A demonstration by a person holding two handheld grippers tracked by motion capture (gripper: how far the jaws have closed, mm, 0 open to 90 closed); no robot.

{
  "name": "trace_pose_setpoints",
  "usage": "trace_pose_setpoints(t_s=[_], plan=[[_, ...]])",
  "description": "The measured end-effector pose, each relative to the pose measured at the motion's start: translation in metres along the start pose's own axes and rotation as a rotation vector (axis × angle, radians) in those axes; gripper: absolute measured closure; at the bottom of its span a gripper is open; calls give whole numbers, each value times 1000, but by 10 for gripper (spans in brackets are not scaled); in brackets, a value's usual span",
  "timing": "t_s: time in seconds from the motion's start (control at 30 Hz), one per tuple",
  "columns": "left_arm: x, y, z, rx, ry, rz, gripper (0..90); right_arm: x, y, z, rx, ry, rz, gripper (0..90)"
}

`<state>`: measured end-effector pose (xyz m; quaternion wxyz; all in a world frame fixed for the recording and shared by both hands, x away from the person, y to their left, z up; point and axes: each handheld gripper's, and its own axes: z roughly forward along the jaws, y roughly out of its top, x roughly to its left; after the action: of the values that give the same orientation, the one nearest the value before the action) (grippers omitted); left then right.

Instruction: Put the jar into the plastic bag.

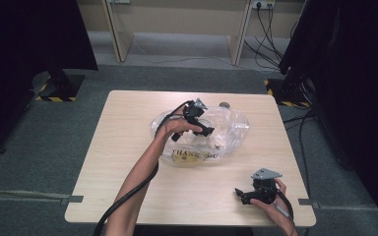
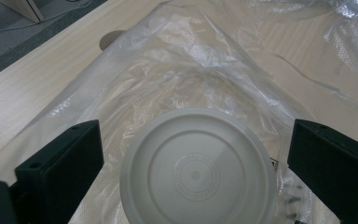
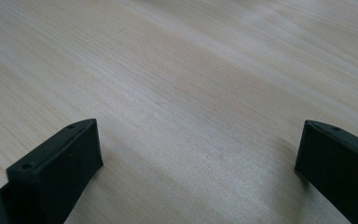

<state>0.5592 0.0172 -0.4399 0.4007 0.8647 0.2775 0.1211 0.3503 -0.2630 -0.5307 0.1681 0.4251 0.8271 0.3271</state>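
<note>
A clear plastic bag [image 1: 211, 132] printed "THANK YOU" lies crumpled at the middle of the tabletop [image 1: 128, 147], toward its far edge. The left gripper [image 1: 197, 118] hovers over the bag with its jaws spread wide; in the left gripper view a round white lid [image 2: 198, 170] sits between those jaws, untouched by either, with the bag's film around it. The right gripper [image 1: 256, 191] rests near the tabletop's near right corner, jaws also wide apart over bare wood.
</note>
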Motion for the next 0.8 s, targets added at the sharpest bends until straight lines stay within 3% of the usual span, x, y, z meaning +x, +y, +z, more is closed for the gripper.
trace_pose_setpoints(t_s=[0.1,0.37,0.8], plan=[[-2,2,-13,-3,5,10,30,0,0,0,0,0,0,2],[-3,3,-18,-6,4,14,31,0,0,0,-1,0,0,2],[-14,-12,-46,-30,-10,42,30,0,0,0,0,0,-1,2]])
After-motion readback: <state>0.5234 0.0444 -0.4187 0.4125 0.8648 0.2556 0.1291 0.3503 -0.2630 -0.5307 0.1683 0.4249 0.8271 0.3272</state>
